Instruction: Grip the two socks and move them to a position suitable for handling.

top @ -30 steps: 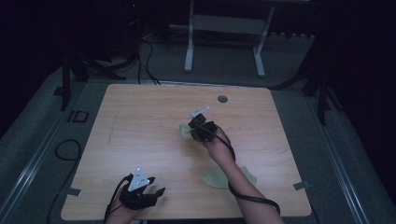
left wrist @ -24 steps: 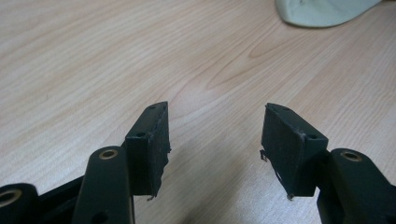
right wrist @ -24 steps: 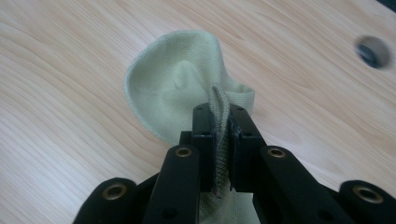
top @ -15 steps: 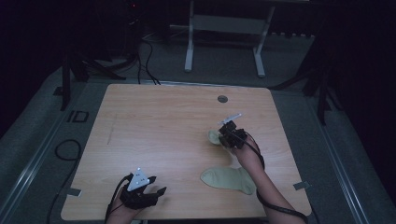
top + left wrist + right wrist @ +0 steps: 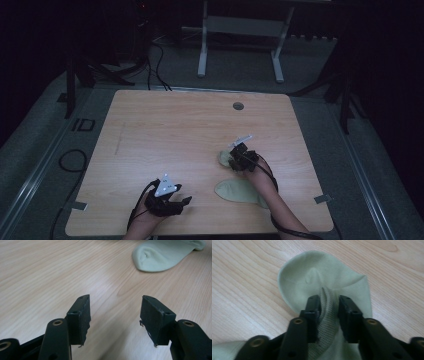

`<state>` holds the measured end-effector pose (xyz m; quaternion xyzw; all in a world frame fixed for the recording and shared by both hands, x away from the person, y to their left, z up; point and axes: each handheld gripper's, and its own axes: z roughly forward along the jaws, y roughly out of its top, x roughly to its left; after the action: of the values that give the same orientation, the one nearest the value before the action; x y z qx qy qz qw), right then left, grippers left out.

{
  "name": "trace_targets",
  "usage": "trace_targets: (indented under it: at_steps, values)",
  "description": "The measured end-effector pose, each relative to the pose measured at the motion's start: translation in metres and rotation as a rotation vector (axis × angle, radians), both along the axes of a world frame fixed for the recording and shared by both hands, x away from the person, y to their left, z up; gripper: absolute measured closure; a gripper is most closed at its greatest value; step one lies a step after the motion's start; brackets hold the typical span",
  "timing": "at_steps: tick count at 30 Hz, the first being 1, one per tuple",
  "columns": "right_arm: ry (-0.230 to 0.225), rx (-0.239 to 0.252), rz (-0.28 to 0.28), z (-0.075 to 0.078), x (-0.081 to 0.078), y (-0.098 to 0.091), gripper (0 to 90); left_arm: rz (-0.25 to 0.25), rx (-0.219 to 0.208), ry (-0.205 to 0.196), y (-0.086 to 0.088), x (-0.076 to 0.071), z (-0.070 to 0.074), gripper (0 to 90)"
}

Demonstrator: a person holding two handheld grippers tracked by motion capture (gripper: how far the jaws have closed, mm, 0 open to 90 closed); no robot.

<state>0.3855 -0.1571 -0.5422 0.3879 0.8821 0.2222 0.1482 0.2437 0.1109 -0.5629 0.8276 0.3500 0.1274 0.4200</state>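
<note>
My right gripper down on pale green knit sock, ridge of fabric bunched between jaws; jaws have just been opening, pads still touching fabric on both sides. Sock lies on light wooden table, right of centre. Second pale green sock flat just nearer me. My left gripper about half open, empty, low over table's near edge.

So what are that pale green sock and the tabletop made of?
The sock looks like soft knitted fabric, maybe cotton: fine ribbed stitches show where it bunches between the jaws. The tabletop looks like light wood or wood-look laminate, smooth and matt, with printed-looking grain lines.
</note>
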Motion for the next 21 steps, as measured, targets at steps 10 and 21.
trace_targets:
  at_steps: [10, 21]
  values:
    - [0.006, 0.047, 0.011, 0.018, -0.005, -0.009, 50.0, -0.088, 0.058, -0.064, -0.044, 0.038, 0.026, 53.8]
    - [0.031, 0.038, 0.023, 0.011, -0.018, -0.013, 57.9, -0.072, 0.124, -0.128, -0.096, 0.105, 0.034, 81.4]
